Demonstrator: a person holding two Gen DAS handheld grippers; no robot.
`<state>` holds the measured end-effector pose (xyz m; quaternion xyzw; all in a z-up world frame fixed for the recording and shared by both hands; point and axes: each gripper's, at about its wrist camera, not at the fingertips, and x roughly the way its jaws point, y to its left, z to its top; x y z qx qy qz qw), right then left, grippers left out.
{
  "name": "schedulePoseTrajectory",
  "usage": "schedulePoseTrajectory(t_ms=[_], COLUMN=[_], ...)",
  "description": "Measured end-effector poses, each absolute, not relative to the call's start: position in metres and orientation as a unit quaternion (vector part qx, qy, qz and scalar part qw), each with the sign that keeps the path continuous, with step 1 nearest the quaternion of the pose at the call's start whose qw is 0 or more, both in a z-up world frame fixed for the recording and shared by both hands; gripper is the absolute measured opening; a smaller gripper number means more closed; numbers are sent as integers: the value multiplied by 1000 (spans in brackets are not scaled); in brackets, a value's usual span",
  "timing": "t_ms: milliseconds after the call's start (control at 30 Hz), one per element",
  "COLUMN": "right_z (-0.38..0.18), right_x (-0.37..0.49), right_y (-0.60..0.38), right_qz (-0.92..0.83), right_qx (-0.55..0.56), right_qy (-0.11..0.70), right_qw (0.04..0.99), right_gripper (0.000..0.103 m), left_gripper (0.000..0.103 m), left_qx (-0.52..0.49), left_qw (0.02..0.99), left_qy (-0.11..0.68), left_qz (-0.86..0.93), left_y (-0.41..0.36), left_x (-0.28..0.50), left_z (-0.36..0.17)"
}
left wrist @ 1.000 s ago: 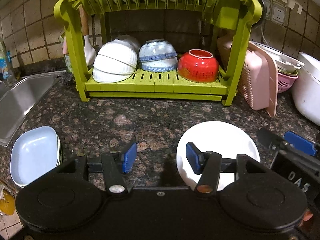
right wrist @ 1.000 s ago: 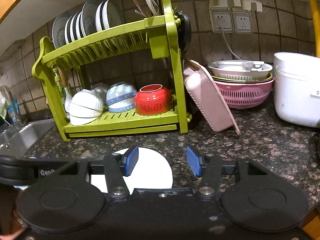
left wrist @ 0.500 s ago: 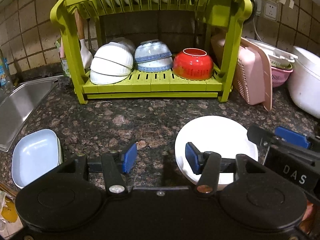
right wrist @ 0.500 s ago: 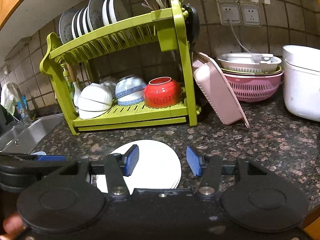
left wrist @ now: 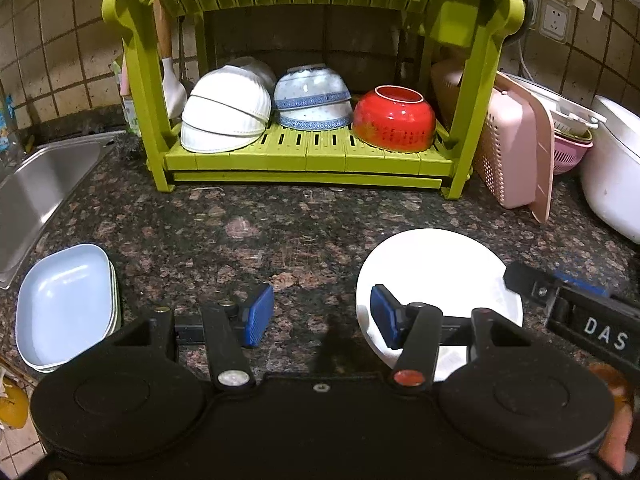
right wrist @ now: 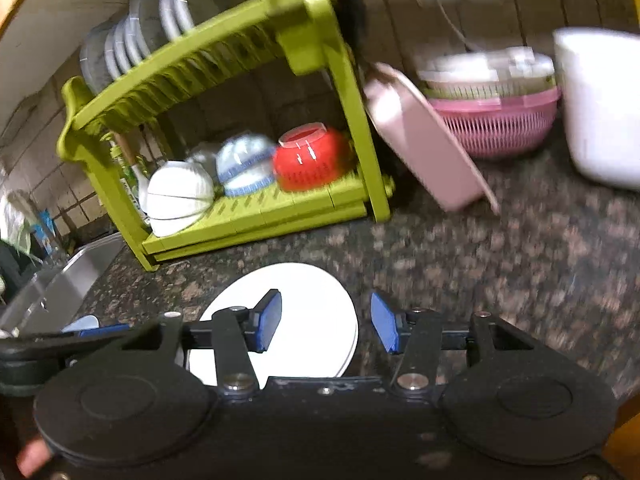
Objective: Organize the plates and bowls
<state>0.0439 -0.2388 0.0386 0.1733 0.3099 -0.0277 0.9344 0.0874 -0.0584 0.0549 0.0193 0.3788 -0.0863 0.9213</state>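
A stack of white round plates [left wrist: 436, 268] [right wrist: 304, 312] lies on the granite counter. My left gripper [left wrist: 322, 316] hovers open over the counter, its right finger above the plates' near-left rim. My right gripper [right wrist: 326, 320] is open too, straddling the plates' right rim; its body also shows in the left wrist view [left wrist: 576, 304]. A stack of pale blue square dishes [left wrist: 64, 304] sits at the counter's left edge. The green dish rack [left wrist: 304, 152] [right wrist: 256, 208] holds upturned white bowls [left wrist: 224, 112], blue-patterned bowls [left wrist: 312, 98] and a red bowl [left wrist: 394, 118] below, plates [right wrist: 136, 36] above.
A steel sink [left wrist: 36, 184] lies at the left. A pink basket [left wrist: 516, 148] leans on the rack's right side, with a pink colander [right wrist: 496, 120] and a white pot [right wrist: 600, 108] beyond. The right wrist view is motion-blurred.
The right gripper has tilted and swung down toward the white plates, blurring its view. The left gripper has drifted slightly closer to the rack. Both stay open.
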Motion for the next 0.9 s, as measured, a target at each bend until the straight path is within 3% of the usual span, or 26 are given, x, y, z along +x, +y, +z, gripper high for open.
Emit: schedulePoseTrajectory(t_ms=[900], right_z=[23], right_x=[67], right_y=[-236], right_qz=[-47], right_qx=[167], right_qy=[353], right_qw=[920], right_gripper=[48], left_gripper=[59], left_qx=[7], left_qw=[901], left_qy=[424], left_qz=[-94], left_y=[-73], left_x=[122], left_z=[35])
